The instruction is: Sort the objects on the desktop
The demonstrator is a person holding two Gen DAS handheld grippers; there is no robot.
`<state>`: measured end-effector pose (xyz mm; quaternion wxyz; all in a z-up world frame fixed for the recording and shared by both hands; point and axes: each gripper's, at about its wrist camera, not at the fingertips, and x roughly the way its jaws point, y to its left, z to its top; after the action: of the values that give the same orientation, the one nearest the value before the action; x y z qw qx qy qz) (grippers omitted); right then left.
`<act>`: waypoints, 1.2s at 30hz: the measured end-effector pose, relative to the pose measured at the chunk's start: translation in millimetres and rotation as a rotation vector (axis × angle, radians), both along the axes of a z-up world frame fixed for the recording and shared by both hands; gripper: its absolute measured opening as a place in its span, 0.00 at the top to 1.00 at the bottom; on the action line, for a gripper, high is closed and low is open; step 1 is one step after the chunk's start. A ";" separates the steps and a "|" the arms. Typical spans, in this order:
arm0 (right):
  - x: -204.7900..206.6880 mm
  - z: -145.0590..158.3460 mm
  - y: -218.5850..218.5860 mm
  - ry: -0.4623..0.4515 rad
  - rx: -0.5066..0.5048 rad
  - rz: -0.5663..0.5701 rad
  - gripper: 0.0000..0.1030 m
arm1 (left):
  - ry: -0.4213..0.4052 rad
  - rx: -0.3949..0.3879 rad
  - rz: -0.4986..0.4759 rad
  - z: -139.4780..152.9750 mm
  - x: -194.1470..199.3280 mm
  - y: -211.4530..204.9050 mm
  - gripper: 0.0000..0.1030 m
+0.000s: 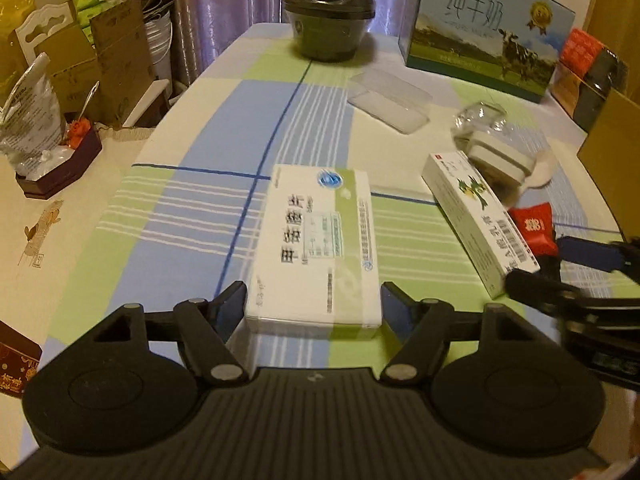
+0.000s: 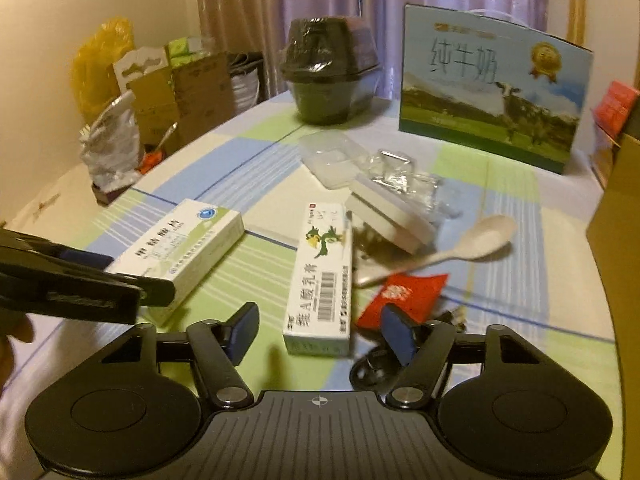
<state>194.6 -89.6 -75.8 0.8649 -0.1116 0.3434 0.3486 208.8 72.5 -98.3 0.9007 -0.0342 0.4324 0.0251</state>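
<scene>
A large white medicine box (image 1: 316,240) lies flat on the checked tablecloth. Its near end sits between the fingers of my left gripper (image 1: 313,308), which is open and straddles it. The same box (image 2: 180,248) shows in the right wrist view with the left gripper (image 2: 128,276) at its end. A narrow cream box with a green bird (image 2: 322,276) lies just ahead of my open right gripper (image 2: 318,332), between its fingertips. A red packet (image 2: 404,296) rests by the right finger. From the left wrist view, the right gripper (image 1: 548,268) is beside the narrow box (image 1: 476,216).
A white spoon (image 2: 472,246), a tipped clear container with a white lid (image 2: 396,212) and a clear plastic tray (image 2: 330,158) lie behind the boxes. A black lidded bowl (image 2: 328,80) and a milk carton (image 2: 488,92) stand at the back. A cardboard box (image 2: 620,200) is at the right.
</scene>
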 end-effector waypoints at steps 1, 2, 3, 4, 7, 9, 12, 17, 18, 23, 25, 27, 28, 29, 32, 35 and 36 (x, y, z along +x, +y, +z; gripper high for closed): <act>2.3 -3.1 3.8 -0.003 -0.014 -0.003 0.41 | -0.003 -0.002 0.000 -0.1 -0.2 0.5 0.28; 4.1 -5.7 7.2 -0.006 -0.026 -0.004 0.47 | -0.005 -0.006 -0.003 -0.1 0.4 1.3 0.28; 5.6 -8.4 10.3 -0.007 -0.037 -0.002 0.52 | -0.007 -0.008 -0.006 -0.4 1.0 1.4 0.28; 7.0 -11.2 13.9 -0.007 -0.051 0.001 0.53 | -0.008 -0.005 -0.014 -1.1 1.5 0.2 0.28; 6.4 -16.9 22.8 -0.018 -0.087 0.021 0.57 | -0.008 0.026 -0.030 -4.8 4.9 -4.5 0.28; 5.0 -17.3 25.2 -0.021 -0.107 0.015 0.62 | -0.009 0.025 -0.023 -6.7 5.5 -4.3 0.29; -1.4 -11.9 19.5 -0.012 -0.114 0.011 0.65 | 0.002 0.020 -0.016 -7.4 2.8 -5.0 0.34; -31.3 1.2 -13.8 0.016 -0.115 0.002 0.66 | 0.017 -0.015 -0.053 -1.9 -12.8 -13.5 0.34; -39.8 3.3 -23.9 0.024 -0.114 0.000 0.66 | 0.024 -0.016 -0.068 -0.6 -17.0 -18.7 0.34; -85.5 10.1 -75.5 0.038 -0.131 -0.041 0.66 | 0.062 -0.031 -0.118 2.6 -51.3 -51.2 0.34; -101.0 12.4 -97.6 0.040 -0.134 -0.087 0.66 | 0.084 -0.037 -0.143 1.8 -69.8 -67.2 0.34; -112.8 13.8 -119.9 0.055 -0.124 -0.153 0.66 | 0.090 -0.030 -0.176 1.3 -87.1 -83.7 0.34; -116.9 14.5 -128.9 0.067 -0.116 -0.181 0.66 | 0.095 -0.027 -0.198 1.8 -97.7 -93.0 0.34; -121.9 14.4 -137.8 0.078 -0.110 -0.204 0.66 | 0.097 -0.027 -0.214 2.3 -104.4 -100.0 0.34; -132.9 13.1 -152.2 0.103 -0.102 -0.227 0.66 | 0.084 0.013 -0.254 3.8 -124.6 -118.2 0.34; -136.9 12.1 -160.0 0.111 -0.083 -0.237 0.65 | 0.066 0.037 -0.264 5.8 -136.1 -124.8 0.34; -137.0 12.7 -161.5 0.112 -0.071 -0.243 0.64 | 0.060 0.047 -0.263 6.7 -138.1 -126.0 0.34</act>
<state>57.6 -251.2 -63.1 0.8758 -0.0802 0.4142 0.2346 70.7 -53.5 -91.6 0.8833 0.0445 0.4593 -0.0821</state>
